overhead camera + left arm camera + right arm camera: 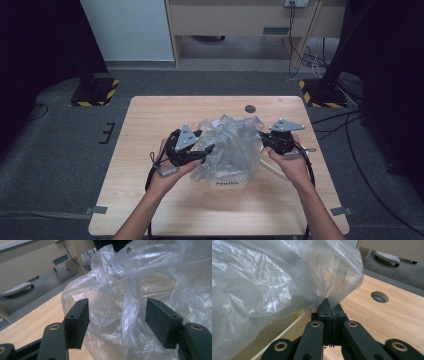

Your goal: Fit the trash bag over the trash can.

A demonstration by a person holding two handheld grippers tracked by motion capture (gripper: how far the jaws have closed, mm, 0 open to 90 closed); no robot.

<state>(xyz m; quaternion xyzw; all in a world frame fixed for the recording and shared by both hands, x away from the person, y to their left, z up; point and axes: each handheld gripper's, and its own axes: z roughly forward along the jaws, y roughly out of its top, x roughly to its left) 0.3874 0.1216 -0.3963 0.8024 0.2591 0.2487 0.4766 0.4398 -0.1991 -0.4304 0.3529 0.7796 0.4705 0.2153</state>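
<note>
A crumpled clear plastic bag (230, 145) sits in the middle of the wooden table (150, 120), draped over a white box (227, 183) marked "Hello". My left gripper (206, 150) is at the bag's left side. In the left gripper view its jaws (117, 320) stand open, with folds of the bag (150, 277) in front of them and partly between them, not pinched. My right gripper (262, 137) is at the bag's right edge. In the right gripper view it (331, 307) is shut on a pinch of the bag's film (274, 277), which rises from the closed pads.
A round cable hole (250, 108) is in the table behind the bag, also seen as the hole (380, 296) to the right of the right jaws. Stand bases with yellow-black stripes (95, 92) rest on the floor beyond the table's far corners. Cables trail on the floor at the right.
</note>
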